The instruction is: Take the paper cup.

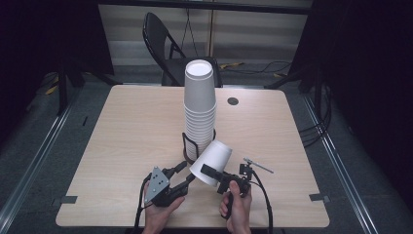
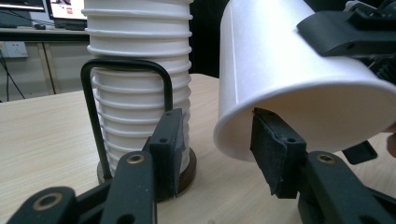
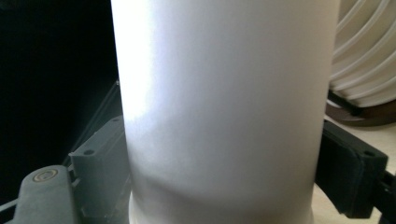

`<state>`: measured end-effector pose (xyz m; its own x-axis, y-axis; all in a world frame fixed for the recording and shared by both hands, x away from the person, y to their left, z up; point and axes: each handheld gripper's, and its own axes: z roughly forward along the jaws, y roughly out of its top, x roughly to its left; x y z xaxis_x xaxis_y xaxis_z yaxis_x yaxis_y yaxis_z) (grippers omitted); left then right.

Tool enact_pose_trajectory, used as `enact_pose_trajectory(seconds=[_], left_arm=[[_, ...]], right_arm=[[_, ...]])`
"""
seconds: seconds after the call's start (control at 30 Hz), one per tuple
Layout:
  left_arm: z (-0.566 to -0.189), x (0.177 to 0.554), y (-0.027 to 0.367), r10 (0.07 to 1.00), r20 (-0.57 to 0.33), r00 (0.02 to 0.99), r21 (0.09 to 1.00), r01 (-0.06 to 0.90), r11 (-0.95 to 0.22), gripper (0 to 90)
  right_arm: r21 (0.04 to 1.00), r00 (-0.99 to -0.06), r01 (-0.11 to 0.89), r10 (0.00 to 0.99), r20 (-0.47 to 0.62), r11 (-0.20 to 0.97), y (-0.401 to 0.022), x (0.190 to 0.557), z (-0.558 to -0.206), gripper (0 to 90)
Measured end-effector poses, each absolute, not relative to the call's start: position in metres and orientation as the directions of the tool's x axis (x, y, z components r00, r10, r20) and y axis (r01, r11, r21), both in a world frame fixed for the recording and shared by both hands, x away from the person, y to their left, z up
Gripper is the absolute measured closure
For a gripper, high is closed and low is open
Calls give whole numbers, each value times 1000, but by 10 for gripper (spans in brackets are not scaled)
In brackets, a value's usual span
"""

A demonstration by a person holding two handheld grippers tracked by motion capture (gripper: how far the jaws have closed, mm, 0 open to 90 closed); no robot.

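A plain white cup (image 1: 213, 161) is showing between matte black grippers, at 6 o'clock from a ribbed white stack (image 1: 199, 109) (1 dark wire holder (image 2: 122, 100)). The pale wood-grain table (image 1: 122, 126) is lying beneath.

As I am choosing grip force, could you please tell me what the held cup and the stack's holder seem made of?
Cup: probably matte white paper, with a rolled rim and a side seam. Holder: thin black loop, likely coated metal wire; the base looks like dark wood.
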<state>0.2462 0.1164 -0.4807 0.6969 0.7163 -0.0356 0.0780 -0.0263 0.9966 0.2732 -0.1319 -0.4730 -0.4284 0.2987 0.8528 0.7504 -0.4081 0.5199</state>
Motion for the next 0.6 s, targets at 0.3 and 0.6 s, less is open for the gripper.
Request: enact_pose_trajectory(seconds=[0.3,0.6], left_arm=[[-482,248,108,726,-11,688,998,47,-29,647],[-483,249,107,741,-30,671,999,48,-2,780]], right_arm=[[459,-395,801,237,888,-384,-121,270,-477,144],[454,-397,824,224,890,-340,-115,270,-478,141]])
